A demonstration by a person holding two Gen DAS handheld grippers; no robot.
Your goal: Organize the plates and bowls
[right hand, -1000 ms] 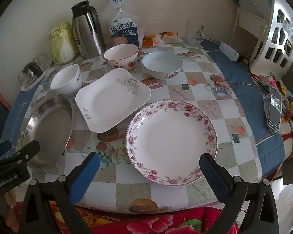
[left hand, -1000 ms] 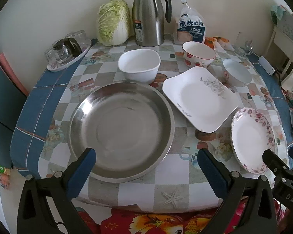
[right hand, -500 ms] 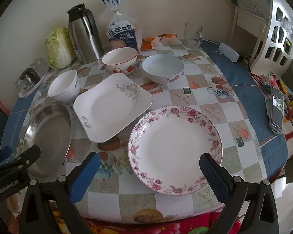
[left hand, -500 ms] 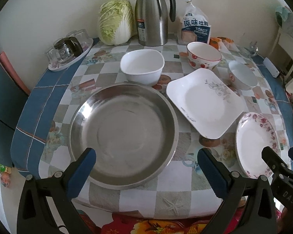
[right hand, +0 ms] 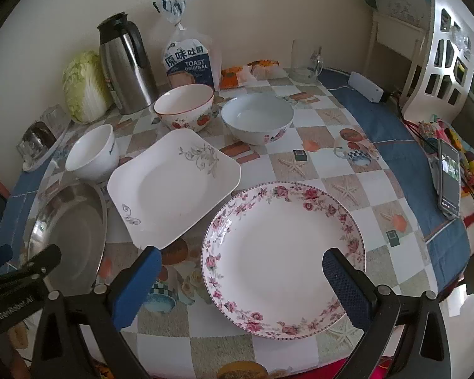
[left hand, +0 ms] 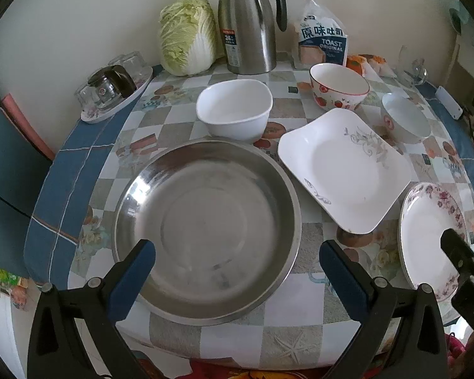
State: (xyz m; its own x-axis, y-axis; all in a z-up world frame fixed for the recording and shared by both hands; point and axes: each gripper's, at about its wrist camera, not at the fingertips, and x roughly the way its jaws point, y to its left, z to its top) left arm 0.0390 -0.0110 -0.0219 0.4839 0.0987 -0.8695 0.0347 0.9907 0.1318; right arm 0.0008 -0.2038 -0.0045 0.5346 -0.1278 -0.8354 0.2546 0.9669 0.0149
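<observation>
A large steel plate [left hand: 205,221] lies at the table's near left, under my open left gripper [left hand: 237,249]. Behind it stands a plain white bowl [left hand: 233,109]. A white square plate [left hand: 344,169] with a grey scroll print lies in the middle. A strawberry bowl [left hand: 338,91] and a pale bowl [left hand: 406,121] stand farther back. The rose-rimmed round plate [right hand: 282,254] lies at the near right, below my open right gripper [right hand: 241,260]. Nothing sits between either pair of fingers. The square plate [right hand: 173,186], strawberry bowl [right hand: 185,105], pale bowl [right hand: 257,121] and white bowl [right hand: 91,153] also show in the right wrist view.
Along the wall stand a cabbage [left hand: 188,36], a steel thermos jug [left hand: 248,20] and a toast bag [left hand: 324,42]. A tray of glasses [left hand: 115,90] sits far left. A glass mug [right hand: 305,61], a white power strip [right hand: 365,87] and a phone [right hand: 448,178] lie at the right.
Both grippers have drawn back and risen slightly from the table, so the dishes sit a little farther off in both views. No dish has moved and both stay open.
</observation>
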